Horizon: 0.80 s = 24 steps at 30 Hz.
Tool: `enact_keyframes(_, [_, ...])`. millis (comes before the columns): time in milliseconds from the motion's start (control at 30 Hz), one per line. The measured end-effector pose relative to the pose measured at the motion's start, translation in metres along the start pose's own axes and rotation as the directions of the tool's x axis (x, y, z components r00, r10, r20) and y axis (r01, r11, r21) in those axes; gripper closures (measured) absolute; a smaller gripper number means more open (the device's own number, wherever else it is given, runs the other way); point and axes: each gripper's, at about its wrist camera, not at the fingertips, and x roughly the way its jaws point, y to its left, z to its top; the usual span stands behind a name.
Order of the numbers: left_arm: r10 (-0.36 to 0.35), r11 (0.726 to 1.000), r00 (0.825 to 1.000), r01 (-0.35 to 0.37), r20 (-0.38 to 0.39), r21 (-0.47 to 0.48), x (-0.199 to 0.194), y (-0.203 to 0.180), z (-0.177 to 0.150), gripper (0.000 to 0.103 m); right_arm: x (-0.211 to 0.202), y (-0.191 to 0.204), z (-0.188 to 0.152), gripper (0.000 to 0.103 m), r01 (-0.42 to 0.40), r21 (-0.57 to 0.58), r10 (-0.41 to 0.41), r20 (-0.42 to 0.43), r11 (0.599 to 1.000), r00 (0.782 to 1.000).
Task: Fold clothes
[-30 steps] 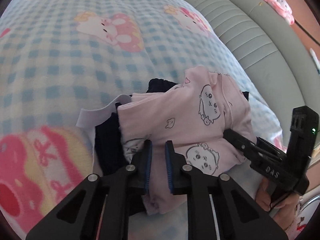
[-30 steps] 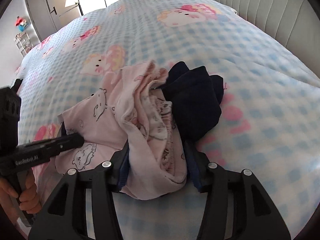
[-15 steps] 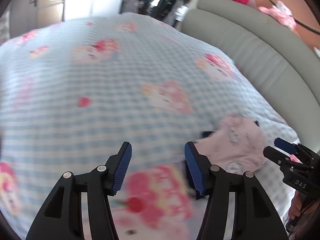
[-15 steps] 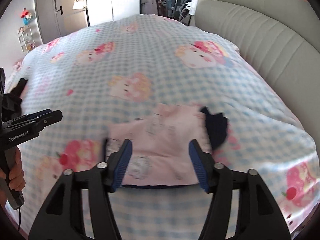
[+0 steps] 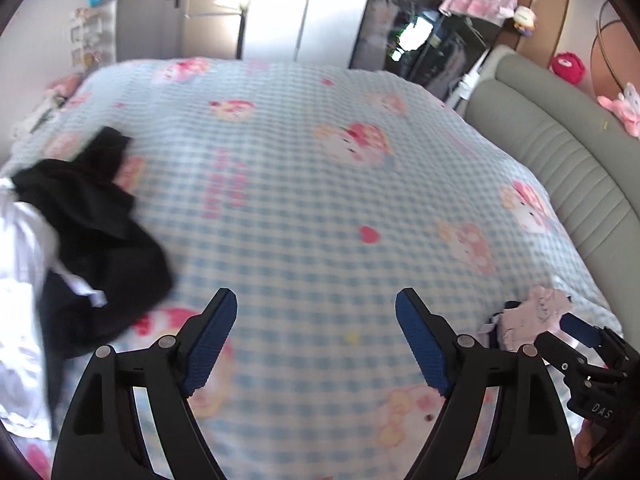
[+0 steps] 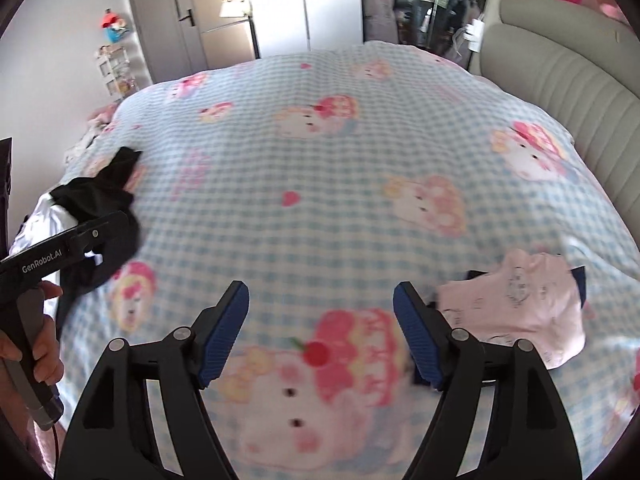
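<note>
A folded pink cartoon-print garment point(image 6: 516, 304) lies on the bed at the right, on top of a dark garment whose edge shows point(image 6: 580, 280). It also shows small in the left wrist view point(image 5: 532, 316). A pile of black point(image 5: 92, 240) and white point(image 5: 20, 280) clothes lies at the bed's left side, and shows in the right wrist view too point(image 6: 100, 204). My left gripper point(image 5: 316, 340) is open and empty above the blanket. My right gripper point(image 6: 322, 332) is open and empty, left of the pink garment.
The bed is covered by a blue checked cartoon blanket point(image 5: 304, 184). A grey padded headboard point(image 5: 560, 152) runs along the right. Wardrobe, door and shelves stand beyond the far end of the bed point(image 6: 280, 12).
Both grippers let go of the pink garment, opened wide, and pulled back and swung left. The black and white pile has come into view at the left.
</note>
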Motion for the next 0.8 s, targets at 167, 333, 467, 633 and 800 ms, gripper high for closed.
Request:
enact_keyframes(167, [0.053,0.997,0.998,-0.054,0.029,0.057,-0.045,0.016,-0.039,0.018,-0.019,0.037,-0.024,0.025,0.002,-0.023,-0.002,-0.015,1.000,1.000])
enact_keyframes(333, [0.090,0.991,0.996,-0.092,0.019,0.097,-0.092,0.019,-0.103,0.016,-0.061,0.054,-0.075,0.010,-0.024,-0.013,0.024,0.025,1.000,0.999])
enact_keyframes(467, [0.084,0.991,0.996,-0.084,-0.004,0.102,-0.122,0.013,-0.139,0.016,-0.090,0.062,-0.116,0.010,-0.040,-0.023,0.041,0.034,0.999,0.999])
enact_keyframes(633, [0.065,0.996,0.998,-0.065,0.007,0.066,-0.164,0.003,-0.186,0.016,-0.130,0.052,-0.171,0.001,-0.045,0.064,0.044,0.025,0.997,0.999])
enact_keyframes(800, [0.056,0.997,0.998,-0.055,-0.014,0.055,-0.181,-0.010,-0.224,0.016,-0.153,0.042,-0.208,0.001,-0.016,0.072,0.015,0.008,0.997,1.000])
